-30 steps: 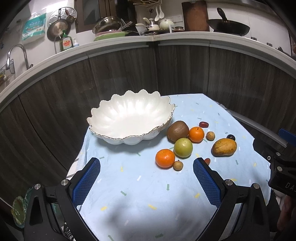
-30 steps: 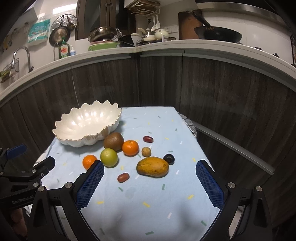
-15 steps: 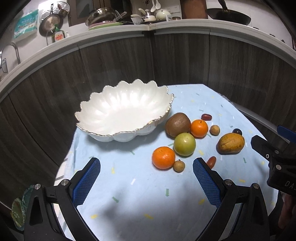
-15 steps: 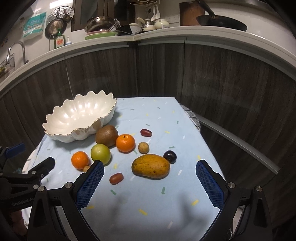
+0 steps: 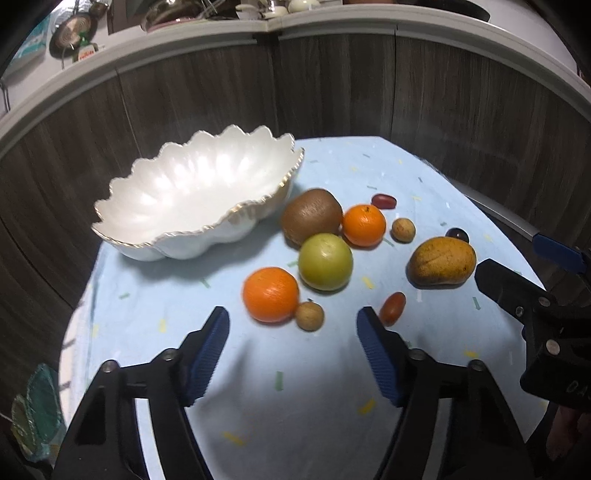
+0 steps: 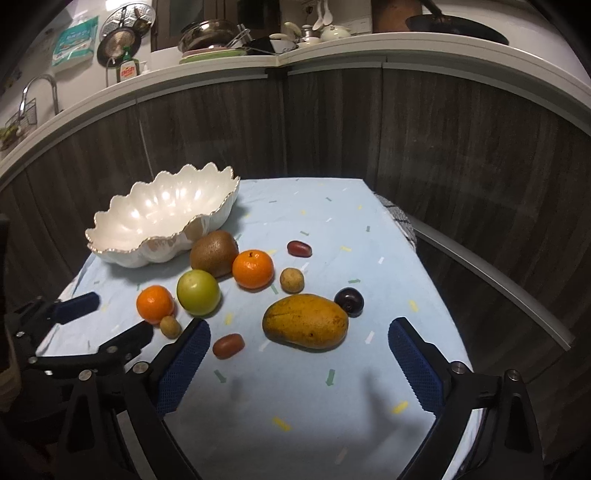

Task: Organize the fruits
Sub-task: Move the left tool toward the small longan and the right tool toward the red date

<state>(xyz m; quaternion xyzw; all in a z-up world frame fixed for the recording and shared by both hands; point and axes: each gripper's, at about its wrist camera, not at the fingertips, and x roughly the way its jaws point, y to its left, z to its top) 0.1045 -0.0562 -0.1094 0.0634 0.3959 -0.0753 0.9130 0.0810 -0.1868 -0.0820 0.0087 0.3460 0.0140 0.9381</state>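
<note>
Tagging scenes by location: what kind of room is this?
Most likely a home kitchen: a faucet at the left, dish soap and stacked dishes on the counter, and a wok at the right.

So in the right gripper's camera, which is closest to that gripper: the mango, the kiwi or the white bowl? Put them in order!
Measured from the right gripper:
1. The mango, just ahead of the open fingers, lying between them.
2. The kiwi, farther back and to the left.
3. The white bowl, farthest, at the back left, just behind the kiwi.
</note>
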